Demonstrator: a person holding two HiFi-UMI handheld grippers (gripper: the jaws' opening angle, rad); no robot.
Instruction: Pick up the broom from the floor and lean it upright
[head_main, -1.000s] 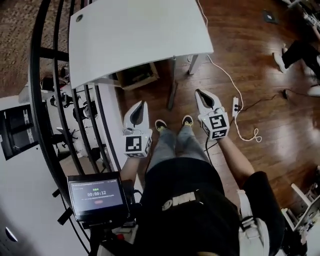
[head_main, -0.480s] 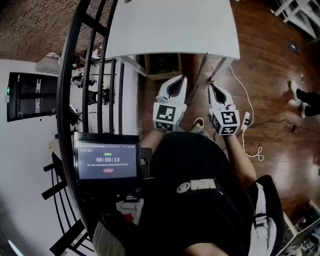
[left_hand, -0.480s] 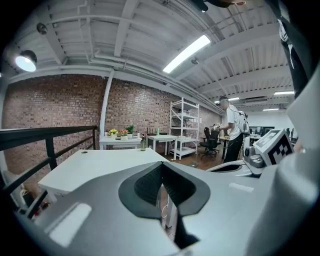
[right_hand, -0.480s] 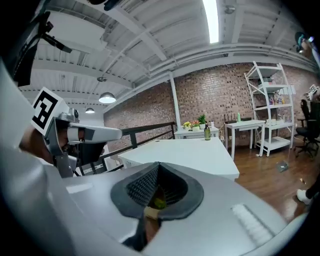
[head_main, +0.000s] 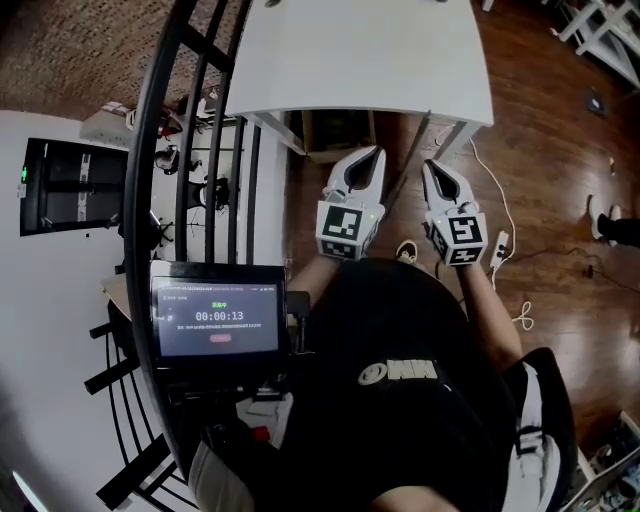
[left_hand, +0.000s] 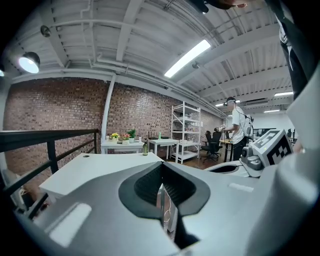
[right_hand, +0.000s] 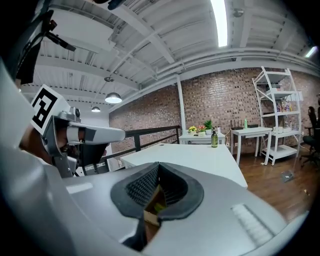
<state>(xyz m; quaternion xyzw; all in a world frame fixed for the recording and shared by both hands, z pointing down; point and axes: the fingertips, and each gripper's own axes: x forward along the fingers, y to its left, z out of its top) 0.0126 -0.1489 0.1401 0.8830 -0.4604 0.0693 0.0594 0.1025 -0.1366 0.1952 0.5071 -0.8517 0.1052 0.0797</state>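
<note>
Two grippers just short of one white desk (head_main: 360, 60): left gripper (head_main: 374, 153) jaws together, empty; right gripper (head_main: 430, 166) jaws together, empty. One power strip (head_main: 500, 244) on floor beside desk.

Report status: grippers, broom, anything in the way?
Left gripper shut, empty. Right gripper shut, empty. Thin dark pole, likely the broom, leans against white table. White cable on floor nearby.
</note>
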